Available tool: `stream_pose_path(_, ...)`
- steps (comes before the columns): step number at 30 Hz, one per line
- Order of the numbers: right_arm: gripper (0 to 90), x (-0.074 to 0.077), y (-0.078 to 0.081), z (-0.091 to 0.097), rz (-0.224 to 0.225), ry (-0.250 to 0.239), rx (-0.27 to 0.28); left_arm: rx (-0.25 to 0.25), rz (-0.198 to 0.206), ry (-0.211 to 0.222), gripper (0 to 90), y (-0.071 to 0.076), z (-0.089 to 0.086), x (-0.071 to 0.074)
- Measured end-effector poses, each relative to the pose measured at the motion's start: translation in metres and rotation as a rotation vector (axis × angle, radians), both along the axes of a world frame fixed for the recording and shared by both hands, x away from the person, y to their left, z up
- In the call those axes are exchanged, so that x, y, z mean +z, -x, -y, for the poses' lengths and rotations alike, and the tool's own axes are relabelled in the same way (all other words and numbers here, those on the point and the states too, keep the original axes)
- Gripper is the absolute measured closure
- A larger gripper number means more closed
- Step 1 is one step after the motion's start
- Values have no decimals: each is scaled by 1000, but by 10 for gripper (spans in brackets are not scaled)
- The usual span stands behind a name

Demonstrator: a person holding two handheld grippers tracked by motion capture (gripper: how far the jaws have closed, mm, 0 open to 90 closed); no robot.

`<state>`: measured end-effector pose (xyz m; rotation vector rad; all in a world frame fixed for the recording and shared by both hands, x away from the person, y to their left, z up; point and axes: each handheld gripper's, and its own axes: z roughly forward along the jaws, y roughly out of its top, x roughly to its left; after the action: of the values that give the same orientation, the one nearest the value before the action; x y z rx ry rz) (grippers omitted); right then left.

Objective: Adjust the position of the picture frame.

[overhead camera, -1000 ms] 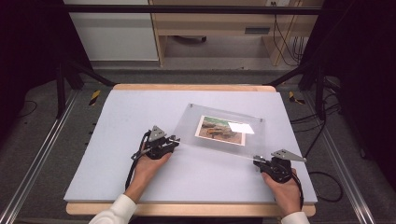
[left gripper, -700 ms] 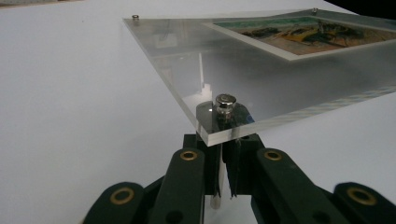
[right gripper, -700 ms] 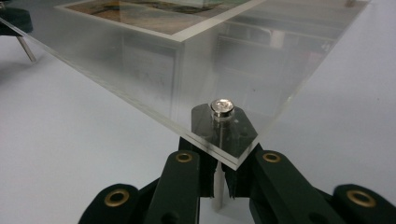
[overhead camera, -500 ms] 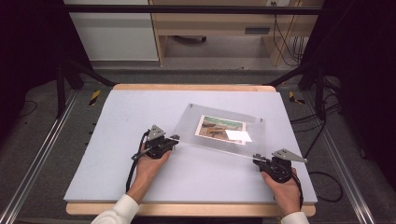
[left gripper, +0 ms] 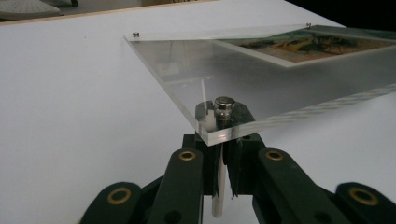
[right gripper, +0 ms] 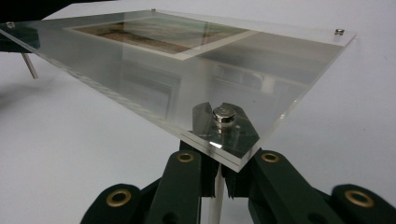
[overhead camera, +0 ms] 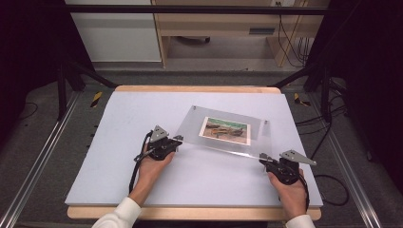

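Acrylic sheets make up the clear frame (overhead camera: 223, 135) that we hold over the white bench (overhead camera: 119, 123), with a landscape print (overhead camera: 225, 130) sandwiched in its middle. Our left gripper (overhead camera: 178, 139) has its fingers closed tight on the thin metal post under the frame's near-left corner, and the left gripper view shows that post (left gripper: 218, 186) pinched between the pads below a round screw head (left gripper: 224, 104). Our right gripper (overhead camera: 263, 157) grips the matching post at the frame's near-right corner in the same way; in the right gripper view its fingers are drawn fully together on the pin (right gripper: 215, 196) beneath another screw head (right gripper: 223, 115). The frame's near edge sits raised off the bench between our two hands, while its far edge tilts down toward the bench. Small screws (left gripper: 136, 34) mark the frame's far corners.
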<state>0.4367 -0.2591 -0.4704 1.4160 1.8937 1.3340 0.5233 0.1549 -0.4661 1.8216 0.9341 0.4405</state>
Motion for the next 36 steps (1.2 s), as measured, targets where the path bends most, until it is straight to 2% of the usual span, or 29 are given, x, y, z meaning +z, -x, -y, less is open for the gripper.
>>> stream_pose_path(10,849,9,-2,4,29,-21,4,-10,42,1,844,3,1,11)
stream_pose_path(15,842,19,-3,5,53,-26,23,-2,67,28,841,8,-4,21)
stream_pose_path(19,831,32,-5,0,81,-30,54,12,77,48,838,13,-14,32)
stream_pose_path(26,831,43,-12,-12,99,-38,87,49,106,65,838,20,-29,43)
stream_pose_path(29,833,53,-19,-21,120,-36,112,70,115,71,836,25,-36,46)
stream_pose_path(31,834,56,-24,-25,123,-37,121,82,131,63,834,30,-44,50)
stream_pose_path(36,835,60,-32,-34,129,-38,136,98,137,72,833,36,-53,54)
